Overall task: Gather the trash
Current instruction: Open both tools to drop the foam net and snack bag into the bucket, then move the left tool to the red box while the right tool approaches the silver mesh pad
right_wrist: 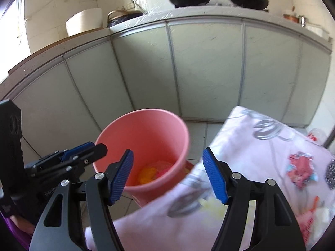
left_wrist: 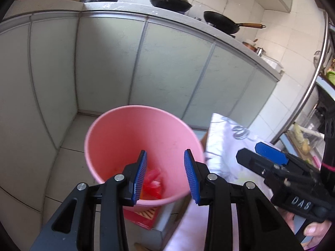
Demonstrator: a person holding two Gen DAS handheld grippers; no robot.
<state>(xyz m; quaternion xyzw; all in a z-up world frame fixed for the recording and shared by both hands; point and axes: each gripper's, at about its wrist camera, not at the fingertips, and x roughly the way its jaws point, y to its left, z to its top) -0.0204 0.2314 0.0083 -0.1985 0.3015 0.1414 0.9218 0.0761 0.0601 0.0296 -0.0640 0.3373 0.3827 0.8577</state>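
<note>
At the lower centre of both views stands the pink bin (left_wrist: 134, 144), some red and orange scraps already in its bottom. The left gripper (left_wrist: 165, 175) hangs over it, jaws apart and empty. The right gripper (right_wrist: 168, 174), also spread and empty, hovers at the edge of the cloth-covered table (right_wrist: 261, 146), where pale scraps (right_wrist: 211, 204) lie. These look light, soft and crumbly: best pinched gently from both sides.

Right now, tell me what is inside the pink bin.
The pink bin holds red wrappers and an orange-yellow scrap at the bottom. The left gripper finger covers part of the bottom, and the near wall hides anything beneath the scraps.
</note>
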